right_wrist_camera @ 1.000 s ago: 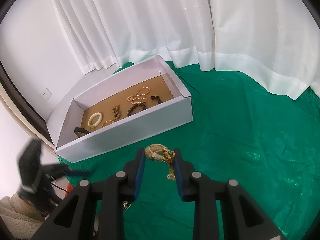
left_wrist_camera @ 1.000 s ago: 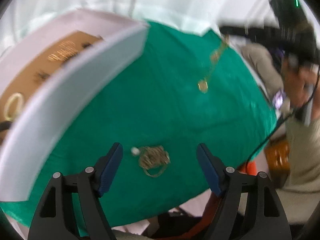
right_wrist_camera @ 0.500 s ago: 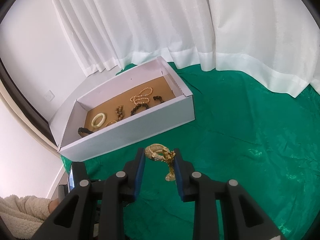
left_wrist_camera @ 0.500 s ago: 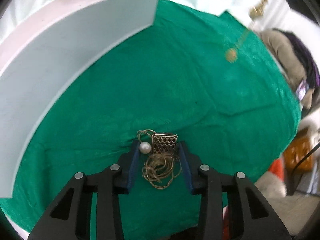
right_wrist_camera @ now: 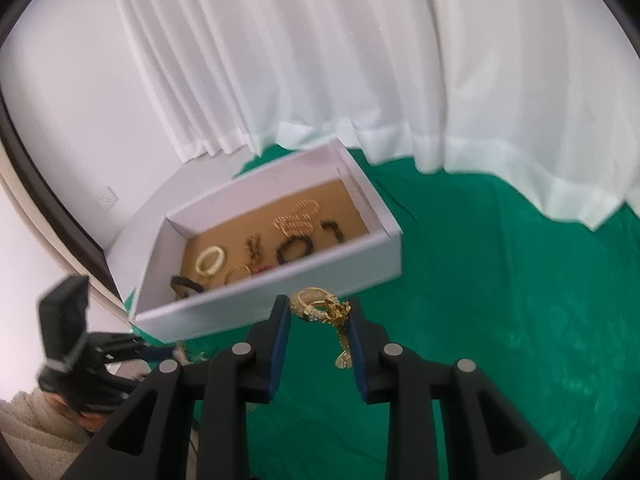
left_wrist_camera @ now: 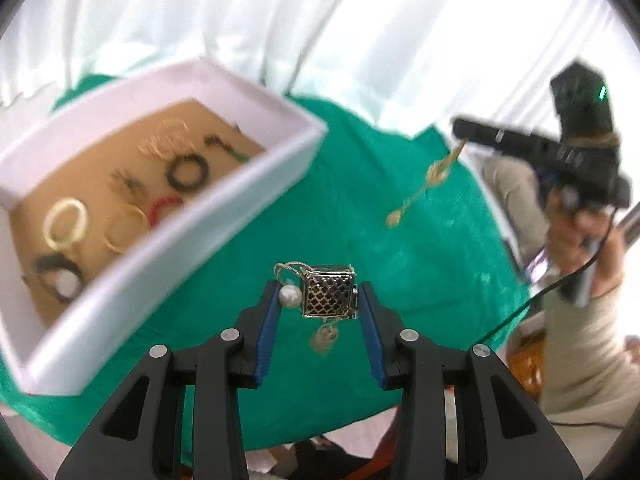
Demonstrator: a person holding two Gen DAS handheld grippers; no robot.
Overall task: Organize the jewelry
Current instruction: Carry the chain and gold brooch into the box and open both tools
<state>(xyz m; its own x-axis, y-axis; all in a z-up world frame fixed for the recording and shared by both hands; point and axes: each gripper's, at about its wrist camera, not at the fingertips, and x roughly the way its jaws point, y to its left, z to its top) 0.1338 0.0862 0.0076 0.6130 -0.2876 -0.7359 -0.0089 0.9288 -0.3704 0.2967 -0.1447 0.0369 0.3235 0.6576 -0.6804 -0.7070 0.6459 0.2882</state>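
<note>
Left wrist: one pendant (left_wrist_camera: 329, 295), one pearl (left_wrist_camera: 290, 296).

Green cloth (right_wrist_camera: 500, 280) bare right of box (right_wrist_camera: 280, 304): free passage there. Box walls raised, open top; floor crowded with bracelets (left_wrist_camera: 66, 224). Curtain (right_wrist_camera: 360, 60) closes off far side.

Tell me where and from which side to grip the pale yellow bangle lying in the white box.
Grip the pale yellow bangle across its rim, one finger inside the hole and one outside, coming straight down from above. It lies flat on the brown floor of the white box, whose walls block any sideways approach. Take the edge away from the neighbouring thin gold hoop.
</note>
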